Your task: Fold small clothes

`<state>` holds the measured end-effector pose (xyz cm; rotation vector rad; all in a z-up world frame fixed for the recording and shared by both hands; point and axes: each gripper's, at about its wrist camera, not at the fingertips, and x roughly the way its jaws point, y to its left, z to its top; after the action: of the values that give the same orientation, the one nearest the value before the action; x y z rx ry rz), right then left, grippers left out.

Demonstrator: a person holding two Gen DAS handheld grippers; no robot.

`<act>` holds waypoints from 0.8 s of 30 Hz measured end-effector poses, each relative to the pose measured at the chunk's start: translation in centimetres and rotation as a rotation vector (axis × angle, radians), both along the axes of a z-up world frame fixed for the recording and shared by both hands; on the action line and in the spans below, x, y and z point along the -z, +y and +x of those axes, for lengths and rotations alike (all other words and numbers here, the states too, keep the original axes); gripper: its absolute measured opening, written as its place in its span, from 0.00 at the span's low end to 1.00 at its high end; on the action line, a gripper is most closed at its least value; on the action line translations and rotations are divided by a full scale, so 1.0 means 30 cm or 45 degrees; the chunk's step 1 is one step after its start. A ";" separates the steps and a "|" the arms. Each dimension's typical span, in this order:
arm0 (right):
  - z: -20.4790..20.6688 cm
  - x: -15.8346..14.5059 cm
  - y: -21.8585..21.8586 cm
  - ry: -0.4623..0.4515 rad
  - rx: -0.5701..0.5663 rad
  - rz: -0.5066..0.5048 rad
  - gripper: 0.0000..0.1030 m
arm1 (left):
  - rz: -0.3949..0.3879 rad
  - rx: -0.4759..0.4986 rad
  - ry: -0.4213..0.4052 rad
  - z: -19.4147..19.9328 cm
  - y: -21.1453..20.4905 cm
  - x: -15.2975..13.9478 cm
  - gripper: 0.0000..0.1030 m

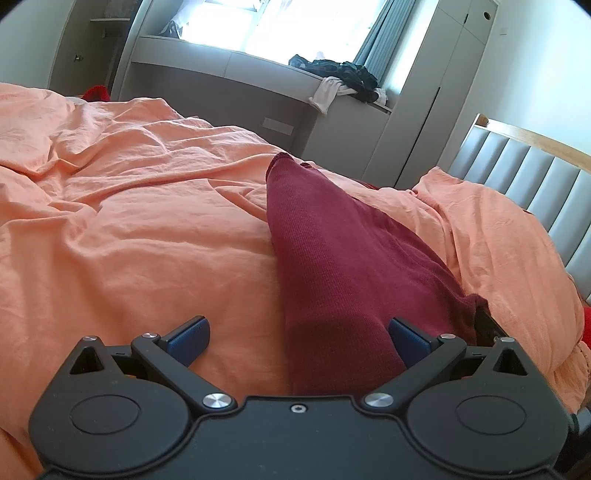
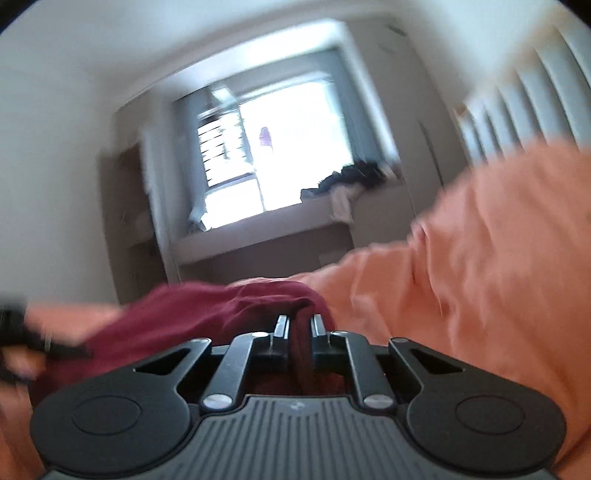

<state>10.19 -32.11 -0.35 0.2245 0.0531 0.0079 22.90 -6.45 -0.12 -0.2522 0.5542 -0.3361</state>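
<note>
now right tongs (image 2: 300, 325) pinch maroon garment (image 2: 207, 314).

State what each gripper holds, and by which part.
The right gripper pinches a bunched fold of the maroon garment; which part is unclear. The left gripper is open, holding nothing.

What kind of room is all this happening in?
Most likely a bedroom. A rumpled orange bedsheet covers a bed with a padded headboard, and a curtained window has clothes heaped on its ledge. A dark red garment lies on the bed.
</note>
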 end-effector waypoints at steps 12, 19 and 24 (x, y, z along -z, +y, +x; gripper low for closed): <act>-0.060 -0.007 0.064 0.051 0.002 -0.147 0.14 | 0.020 -0.010 -0.007 -0.003 -0.012 0.004 1.00; -0.106 -0.019 -0.103 0.057 -0.080 0.116 0.78 | 0.024 -0.025 -0.011 -0.007 -0.021 -0.001 1.00; 0.011 -0.043 -0.209 0.078 -0.281 0.317 0.99 | 0.024 -0.027 -0.011 -0.010 -0.023 0.000 1.00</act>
<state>10.52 -38.39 0.95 0.4671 0.1379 0.2285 22.61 -7.13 -0.13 -0.2385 0.5457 -0.3116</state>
